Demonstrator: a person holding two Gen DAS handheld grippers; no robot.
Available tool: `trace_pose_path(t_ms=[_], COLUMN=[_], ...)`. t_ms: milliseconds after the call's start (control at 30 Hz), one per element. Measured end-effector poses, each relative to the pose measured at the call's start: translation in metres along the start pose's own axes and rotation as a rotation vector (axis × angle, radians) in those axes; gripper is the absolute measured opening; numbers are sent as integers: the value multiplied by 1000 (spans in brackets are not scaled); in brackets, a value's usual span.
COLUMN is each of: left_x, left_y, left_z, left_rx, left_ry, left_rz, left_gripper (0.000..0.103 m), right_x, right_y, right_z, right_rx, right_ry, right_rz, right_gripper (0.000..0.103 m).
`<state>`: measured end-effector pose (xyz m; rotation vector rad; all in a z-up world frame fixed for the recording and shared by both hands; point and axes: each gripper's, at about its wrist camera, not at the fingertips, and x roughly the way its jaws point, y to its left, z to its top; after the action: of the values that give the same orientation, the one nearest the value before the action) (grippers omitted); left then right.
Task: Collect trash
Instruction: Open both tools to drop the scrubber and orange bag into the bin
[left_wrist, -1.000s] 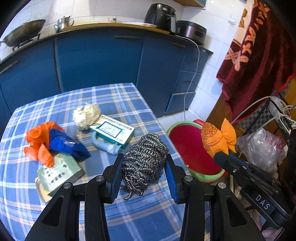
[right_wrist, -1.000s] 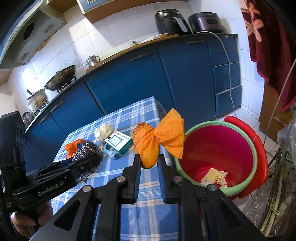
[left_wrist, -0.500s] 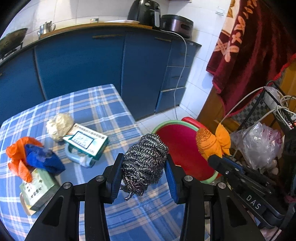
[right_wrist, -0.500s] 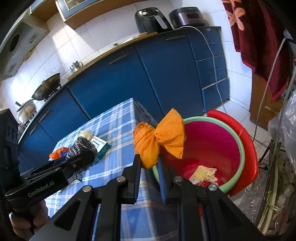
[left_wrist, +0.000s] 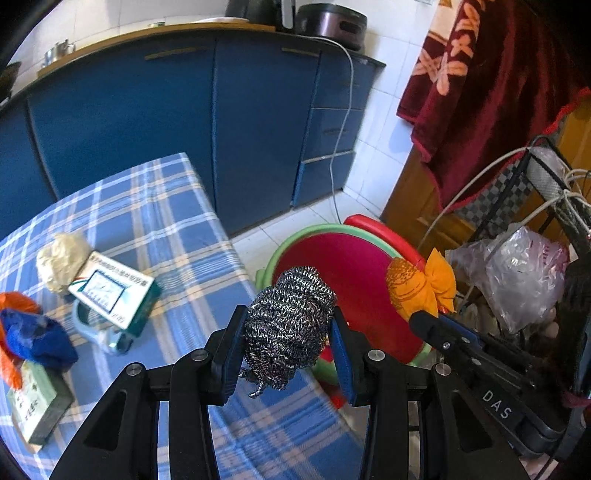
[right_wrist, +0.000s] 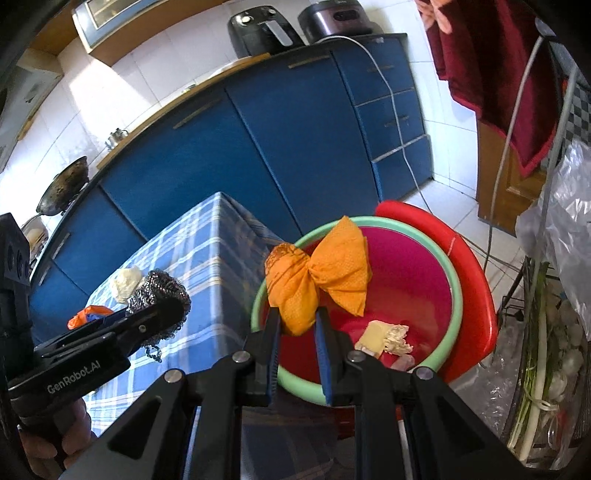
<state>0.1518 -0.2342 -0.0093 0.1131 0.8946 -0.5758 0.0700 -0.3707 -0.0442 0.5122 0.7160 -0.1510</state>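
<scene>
My left gripper (left_wrist: 286, 332) is shut on a steel wool scrubber (left_wrist: 290, 325) and holds it over the table's right edge, beside the red basin (left_wrist: 351, 266) with a green rim on the floor. My right gripper (right_wrist: 297, 325) is shut on a crumpled orange bag (right_wrist: 317, 280) and holds it above the basin (right_wrist: 406, 273). Yellowish scraps (right_wrist: 384, 334) lie in the basin. In the right wrist view the left gripper (right_wrist: 162, 314) shows at left with the scrubber (right_wrist: 157, 291).
On the blue plaid table (left_wrist: 177, 229) lie a cream wad (left_wrist: 61, 260), a green and white box (left_wrist: 114, 290), a blue and orange bundle (left_wrist: 29, 336) and another box (left_wrist: 37, 402). Blue cabinets (left_wrist: 184, 122) stand behind. A rack with plastic bags (left_wrist: 524, 277) stands at right.
Both grippers have moved right and forward, away from the table's middle toward the basin, each still holding its item. The orange bag now hangs over the basin.
</scene>
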Motion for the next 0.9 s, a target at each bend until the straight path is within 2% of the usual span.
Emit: trace_pose_path(t_ms=[333, 533, 900], left_x=[35, 53, 75], left_y=[-16, -26, -32], left_z=[9, 10, 10], left_rx=[43, 70, 70], left_ry=[29, 39, 74], left_rz=[7, 36, 16], left_gripper=[44, 44, 47], right_x=[22, 31, 43], right_y=[-25, -36, -43], right_z=[0, 0, -5], right_rx=[43, 60, 59], right_ry=[36, 55, 87], right_rz=[-49, -65, -84], right_gripper=[21, 21, 25])
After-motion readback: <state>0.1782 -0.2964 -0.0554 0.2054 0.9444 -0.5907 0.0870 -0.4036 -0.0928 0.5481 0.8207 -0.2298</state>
